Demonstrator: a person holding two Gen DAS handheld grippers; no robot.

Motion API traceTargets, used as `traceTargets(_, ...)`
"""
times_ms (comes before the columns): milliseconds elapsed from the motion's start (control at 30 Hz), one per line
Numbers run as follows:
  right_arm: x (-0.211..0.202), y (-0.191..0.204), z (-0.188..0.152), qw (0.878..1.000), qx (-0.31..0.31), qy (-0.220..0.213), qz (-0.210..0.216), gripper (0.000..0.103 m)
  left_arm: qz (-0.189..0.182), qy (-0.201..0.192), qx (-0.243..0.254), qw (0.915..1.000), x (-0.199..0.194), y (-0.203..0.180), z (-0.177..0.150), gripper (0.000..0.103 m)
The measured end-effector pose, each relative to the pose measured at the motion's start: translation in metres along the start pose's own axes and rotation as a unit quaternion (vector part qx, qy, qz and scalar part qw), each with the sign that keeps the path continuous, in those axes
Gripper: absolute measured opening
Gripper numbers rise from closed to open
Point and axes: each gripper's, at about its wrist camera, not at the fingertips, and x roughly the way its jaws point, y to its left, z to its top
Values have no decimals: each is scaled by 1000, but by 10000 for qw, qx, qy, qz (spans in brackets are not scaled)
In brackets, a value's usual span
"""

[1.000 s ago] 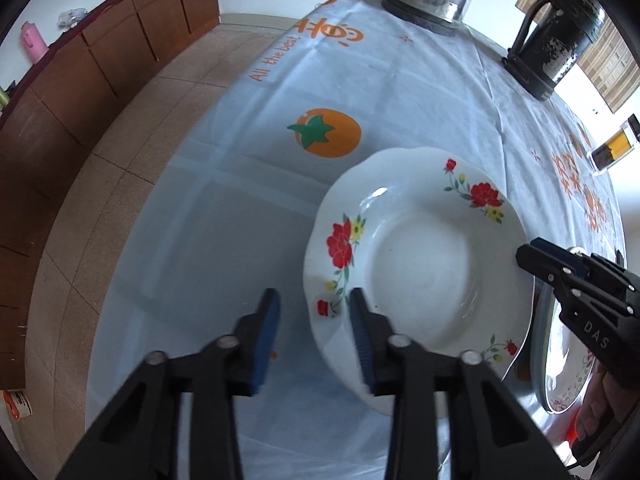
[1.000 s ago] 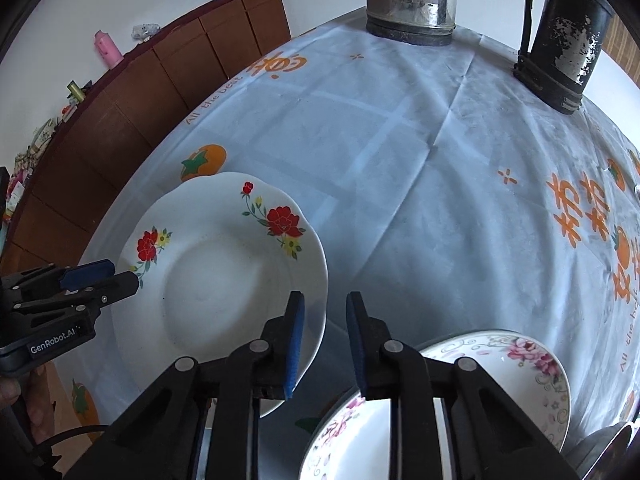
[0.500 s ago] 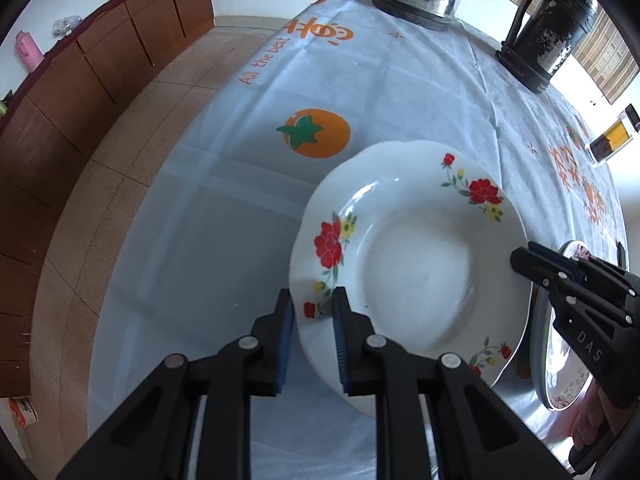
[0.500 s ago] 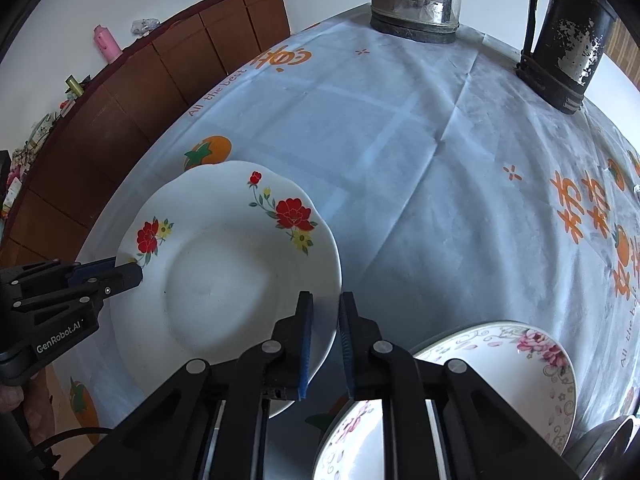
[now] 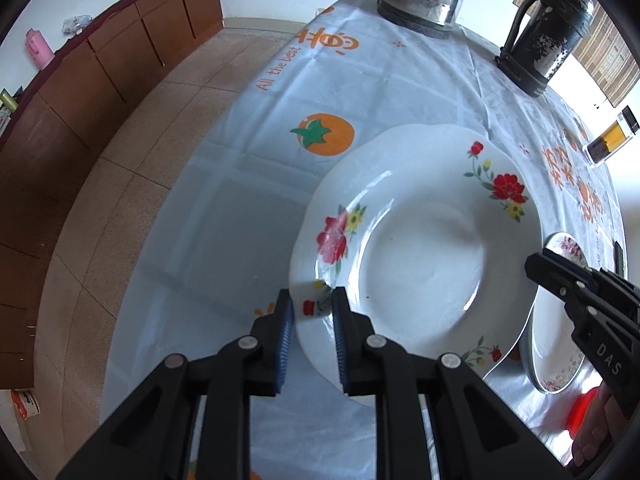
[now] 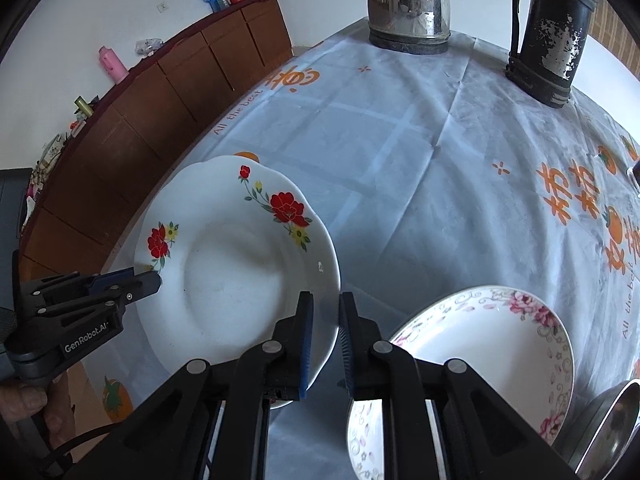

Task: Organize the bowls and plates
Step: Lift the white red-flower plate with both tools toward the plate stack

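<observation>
Right wrist view: blue-printed tablecloth (image 6: 400, 152) over whole table. Red-flowered plate (image 6: 236, 264) at near left, lifted off cloth, rim pinched on opposite sides. Pink-patterned plate (image 6: 492, 344) just right of it, partly beneath its right edge. Right gripper (image 6: 324, 320) clenched on plate's right rim; left gripper (image 5: 312, 316) clamped on its left rim. Next move judged rightward, onto pink-patterned plate.
</observation>
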Motion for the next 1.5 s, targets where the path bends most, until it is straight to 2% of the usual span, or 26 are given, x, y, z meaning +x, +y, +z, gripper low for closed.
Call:
traceTargets(533,-44,-11,-31,9996,120,-256,7,14,116,-127,273,9995,-31,-31,-15,17)
traceTargets(1033,-73,-56,-66,9978,545,-352,-154,14,60,-124,808,9966,-39,-91,-26,17)
traceTargets(1500,-85,-87,-83,9953,844,-387,-274,14,9,-78,1128,9936,-39,-127,-31,17)
